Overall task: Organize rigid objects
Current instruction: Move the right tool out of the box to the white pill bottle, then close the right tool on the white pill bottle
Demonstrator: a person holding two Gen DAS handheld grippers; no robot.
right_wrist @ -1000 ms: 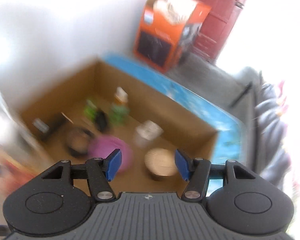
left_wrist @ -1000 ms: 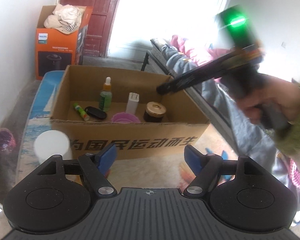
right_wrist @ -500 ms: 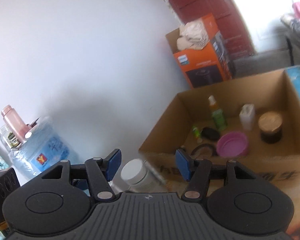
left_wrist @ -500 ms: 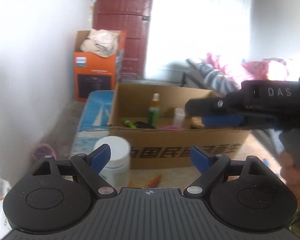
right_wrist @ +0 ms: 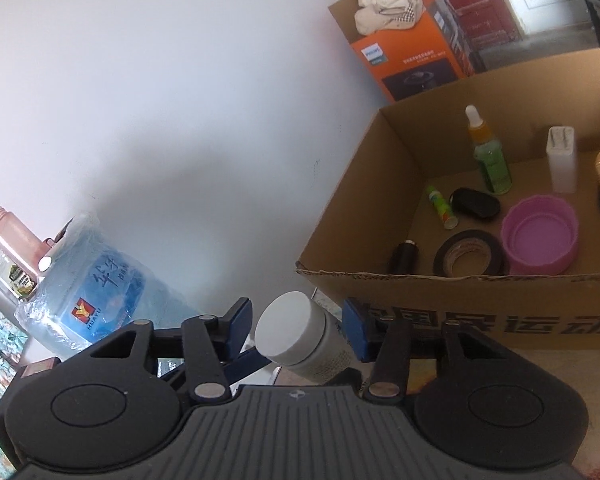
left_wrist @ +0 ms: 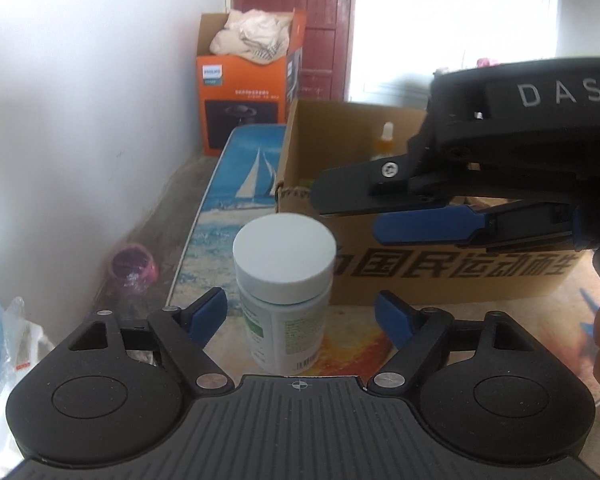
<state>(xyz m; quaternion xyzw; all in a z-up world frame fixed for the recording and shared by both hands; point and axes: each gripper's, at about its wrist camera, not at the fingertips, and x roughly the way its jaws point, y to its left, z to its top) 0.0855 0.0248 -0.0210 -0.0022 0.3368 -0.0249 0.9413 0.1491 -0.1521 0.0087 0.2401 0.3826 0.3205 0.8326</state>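
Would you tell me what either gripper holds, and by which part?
Nothing is held: the jar stands between the closing left gripper and right gripper, untouched.

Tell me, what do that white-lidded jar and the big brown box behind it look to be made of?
The white-lidded jar looks like matte plastic: smooth opaque lid, pale body with a printed paper-like label. The brown box is plainly corrugated cardboard: dull tan walls, a ragged torn top edge, dark lettering printed on its front.

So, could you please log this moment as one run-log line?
white-lidded plastic jar: upright, outside open cardboard box | left tongs: closing, astride jar, no contact | right tongs: closing around jar
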